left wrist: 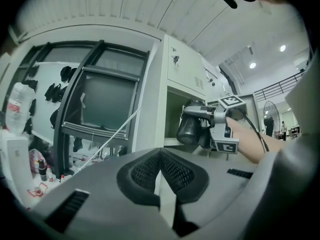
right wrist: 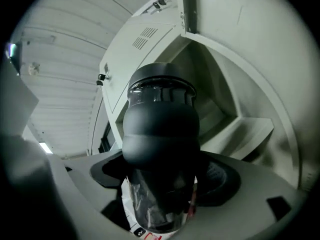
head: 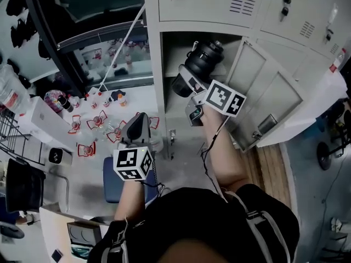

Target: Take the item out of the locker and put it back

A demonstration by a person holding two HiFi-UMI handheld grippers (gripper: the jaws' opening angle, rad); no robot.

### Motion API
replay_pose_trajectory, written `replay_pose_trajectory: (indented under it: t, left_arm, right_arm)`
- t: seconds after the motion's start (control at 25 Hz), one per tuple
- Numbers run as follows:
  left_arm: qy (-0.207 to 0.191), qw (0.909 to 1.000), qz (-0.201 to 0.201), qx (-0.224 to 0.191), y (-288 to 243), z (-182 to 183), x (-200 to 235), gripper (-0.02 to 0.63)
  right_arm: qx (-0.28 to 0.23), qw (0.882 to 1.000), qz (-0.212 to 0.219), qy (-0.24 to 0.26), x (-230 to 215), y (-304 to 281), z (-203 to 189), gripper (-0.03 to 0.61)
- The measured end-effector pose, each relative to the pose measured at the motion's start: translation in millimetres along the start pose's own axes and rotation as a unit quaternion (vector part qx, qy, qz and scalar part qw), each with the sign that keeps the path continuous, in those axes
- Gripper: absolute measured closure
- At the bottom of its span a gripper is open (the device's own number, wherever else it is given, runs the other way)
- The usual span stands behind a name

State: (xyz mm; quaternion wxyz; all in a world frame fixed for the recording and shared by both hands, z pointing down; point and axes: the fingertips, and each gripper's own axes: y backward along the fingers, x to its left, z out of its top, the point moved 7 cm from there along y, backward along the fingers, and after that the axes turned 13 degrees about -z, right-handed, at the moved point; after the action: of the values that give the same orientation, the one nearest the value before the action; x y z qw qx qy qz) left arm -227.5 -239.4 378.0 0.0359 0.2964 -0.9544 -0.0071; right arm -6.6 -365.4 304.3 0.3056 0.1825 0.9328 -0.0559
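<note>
A dark see-through bottle (head: pixel 202 63) with a black ribbed lid is clamped in my right gripper (head: pixel 190 85), lying tilted at the mouth of the open locker compartment (head: pixel 174 47). From the right gripper view the bottle (right wrist: pixel 160 129) fills the middle, with the jaws (right wrist: pixel 162 184) shut around its body and the locker's inner shelf (right wrist: pixel 245 131) behind. In the left gripper view the bottle (left wrist: pixel 192 129) and the right gripper (left wrist: pixel 220 130) hang in front of the compartment. My left gripper (head: pixel 137 128) is held lower left of the locker, its pads (left wrist: pixel 172 171) closed together on nothing.
The locker door (head: pixel 264 98) stands swung open to the right. Shut lockers (head: pixel 219 1) sit above. To the left lie several small bottles and red clips (head: pixel 98 120), a white box (head: pixel 38 119), a wire rack (head: pixel 8 133) and a blue stool (head: pixel 112 181).
</note>
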Motion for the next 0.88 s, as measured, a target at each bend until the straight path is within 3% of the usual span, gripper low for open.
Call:
replay_pose_trajectory:
  t: [0.24, 0.48, 0.88]
  left_arm:
    - [0.006, 0.9998, 0.021, -0.003, 5.8, -2.0, 9.4, 0.601]
    - [0.006, 0.9992, 0.039, -0.008, 10.8, 0.7, 14.6, 0.601]
    - [0.005, 0.9982, 0.060, 0.001, 18.0, -3.4, 16.1, 0.601]
  right_arm:
    - [0.006, 1.000, -0.023, 0.019, -4.2, -34.6, 20.1, 0.156]
    - [-0.001, 0.993, -0.068, 0.095, -6.1, -58.6, 30.8, 0.158]
    - [-0.015, 0.958, -0.144, 0.247, -12.3, -93.0, 38.2, 0.158]
